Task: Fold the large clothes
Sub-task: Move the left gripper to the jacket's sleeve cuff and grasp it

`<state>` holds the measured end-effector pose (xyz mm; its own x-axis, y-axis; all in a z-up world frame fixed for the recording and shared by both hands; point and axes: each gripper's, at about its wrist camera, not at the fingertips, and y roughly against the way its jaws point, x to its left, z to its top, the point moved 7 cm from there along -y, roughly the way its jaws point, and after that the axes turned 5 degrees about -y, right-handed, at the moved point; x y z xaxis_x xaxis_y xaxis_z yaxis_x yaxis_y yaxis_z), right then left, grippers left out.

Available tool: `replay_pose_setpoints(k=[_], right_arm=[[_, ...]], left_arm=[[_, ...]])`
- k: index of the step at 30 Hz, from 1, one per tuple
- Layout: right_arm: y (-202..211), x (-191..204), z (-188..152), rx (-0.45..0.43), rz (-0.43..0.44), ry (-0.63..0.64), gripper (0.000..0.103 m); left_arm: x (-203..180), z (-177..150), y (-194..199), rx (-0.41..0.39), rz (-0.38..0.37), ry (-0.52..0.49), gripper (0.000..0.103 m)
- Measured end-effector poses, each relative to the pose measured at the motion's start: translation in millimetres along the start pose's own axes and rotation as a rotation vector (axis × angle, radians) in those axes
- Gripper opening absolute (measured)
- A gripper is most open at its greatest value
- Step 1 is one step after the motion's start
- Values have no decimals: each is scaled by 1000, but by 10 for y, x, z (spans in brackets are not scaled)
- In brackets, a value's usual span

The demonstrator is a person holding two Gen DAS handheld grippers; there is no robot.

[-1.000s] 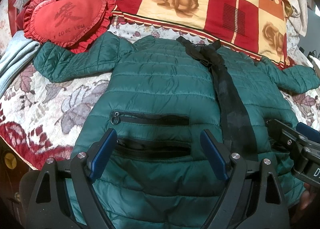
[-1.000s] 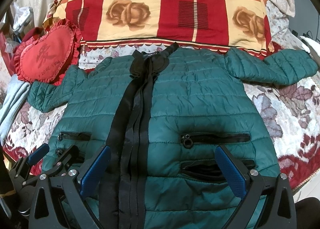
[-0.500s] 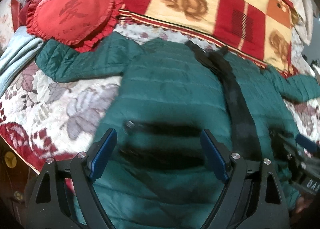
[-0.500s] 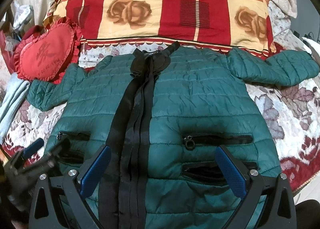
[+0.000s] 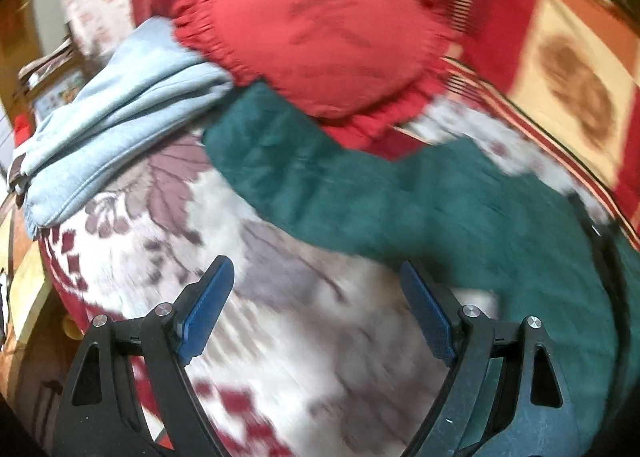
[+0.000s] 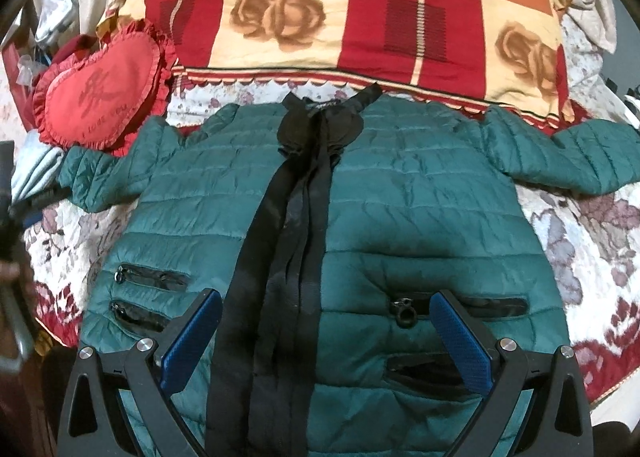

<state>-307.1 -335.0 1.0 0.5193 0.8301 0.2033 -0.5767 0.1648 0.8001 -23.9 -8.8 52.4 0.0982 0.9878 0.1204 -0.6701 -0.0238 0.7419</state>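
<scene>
A dark green quilted jacket [image 6: 400, 209] lies front up on the bed, sleeves spread out, a black zipper band [image 6: 288, 241] down its middle. My right gripper [image 6: 328, 325] hovers open over the lower front, near the zipped pockets [image 6: 460, 305]. In the blurred left wrist view, my left gripper [image 5: 316, 297] is open above the floral bedspread [image 5: 280, 337], just short of the jacket's left sleeve [image 5: 304, 169]. Neither gripper holds anything. The left gripper's body [image 6: 8, 193] shows at the far left edge of the right wrist view.
A red heart-shaped pillow [image 5: 320, 33] overlaps the sleeve end. Folded light blue cloth [image 5: 112, 113] lies left of it. A red and cream rose-patterned quilt [image 6: 360, 9] covers the back of the bed. The bed's edge falls away at the lower left [image 5: 52, 285].
My left gripper has swung left, off the jacket's lower front toward the left sleeve and pillow. My right gripper has shifted slightly left over the zipper band. The jacket has not moved.
</scene>
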Motion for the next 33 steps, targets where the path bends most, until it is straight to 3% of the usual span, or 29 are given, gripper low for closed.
replay_pose_setpoints(k=[5,12,18,23,24,27,29,31,33], right_arm=[[-115,93,-12,32,15,16,103],[-180,160,-17,63,42,28,103],[-323,169,1,93,46,14,103],[-412,174,-14,123,50,12,103],[-419,173,-8,123,47,15,103],[-433,166,9,123,49,13,103],[-449,158,5,122,53,9,103],[-451,157,6,123,56,6,103],[-445,160,0,122,59,7,103]], left_arm=[[466,243,-485,27,55,88,86],[827,536,-992,29,173,130,86],[845,701,-1305,35,227,90,86],[828,738,-1482,36,210,109,84],[820,752,-1507,26,206,110,81],[761,791,-1531,6,196,82,60],[753,824,-1563,9,152,72,27],[716,825,-1552,33,74,91,17],[707,827,-1456,22,26,123,15]])
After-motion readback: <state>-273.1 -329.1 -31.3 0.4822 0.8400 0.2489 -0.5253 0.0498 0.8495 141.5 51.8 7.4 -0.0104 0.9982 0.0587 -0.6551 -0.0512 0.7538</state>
